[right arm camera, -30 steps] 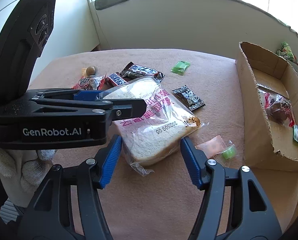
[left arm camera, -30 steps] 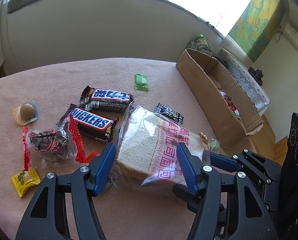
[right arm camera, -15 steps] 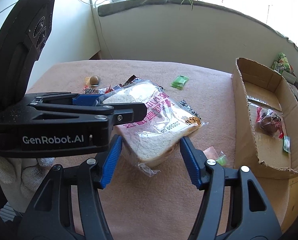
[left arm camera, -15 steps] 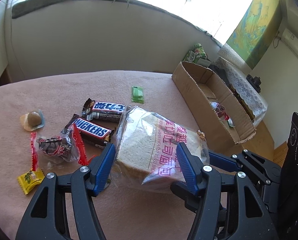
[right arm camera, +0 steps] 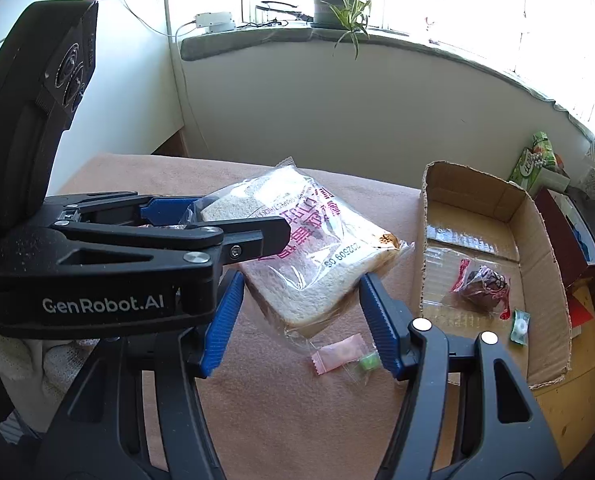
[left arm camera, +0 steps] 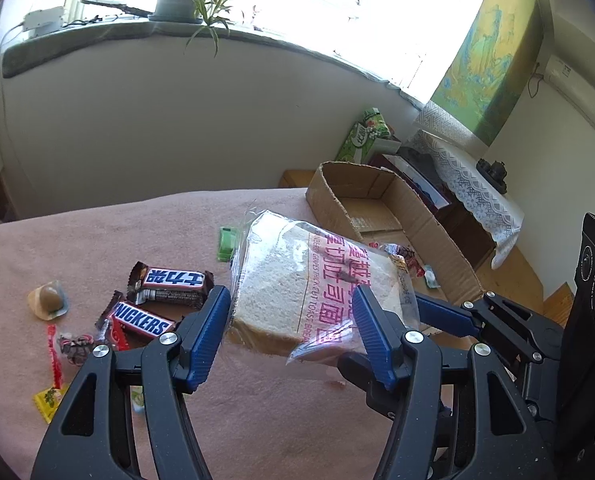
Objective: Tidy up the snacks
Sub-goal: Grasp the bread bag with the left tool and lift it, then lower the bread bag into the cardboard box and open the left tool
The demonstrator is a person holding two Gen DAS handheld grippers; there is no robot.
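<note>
**Bagged bread held aloft between two grippers**

A bagged slice of bread [left arm camera: 317,284] is seen raised above the pink-covered tabletop [left arm camera: 257,420], short of the cardboard box [right arm camera: 537,220]. The left gripper [left arm camera: 289,332] is closed down to the thickness of the slice and appears to pinch it at its near edge; in the right wrist view one of its fingers [right arm camera: 257,240] is laid across the top of the bag. The right gripper [right arm camera: 301,320] is spread wide, with the bread's lower corner framed between its blue pads; whether either pad touches the bag cannot be told.

The load is judged light, soft and easily crushed, and its clear wrapper slick and loose. A hold is best taken through the bag onto the crust edges, with only mild pressure; the flapping film at the ends should be avoided, since it would slip or stretch.

On the side of the bread away from the box, two Snickers bars [left arm camera: 143,322] and several small sweets are left lying. Just below the bread, near the box wall, a pink sachet [right arm camera: 337,356] and a green sweet are seen. Inside the box a red-wrapped snack [right arm camera: 483,286] is already placed.
</note>
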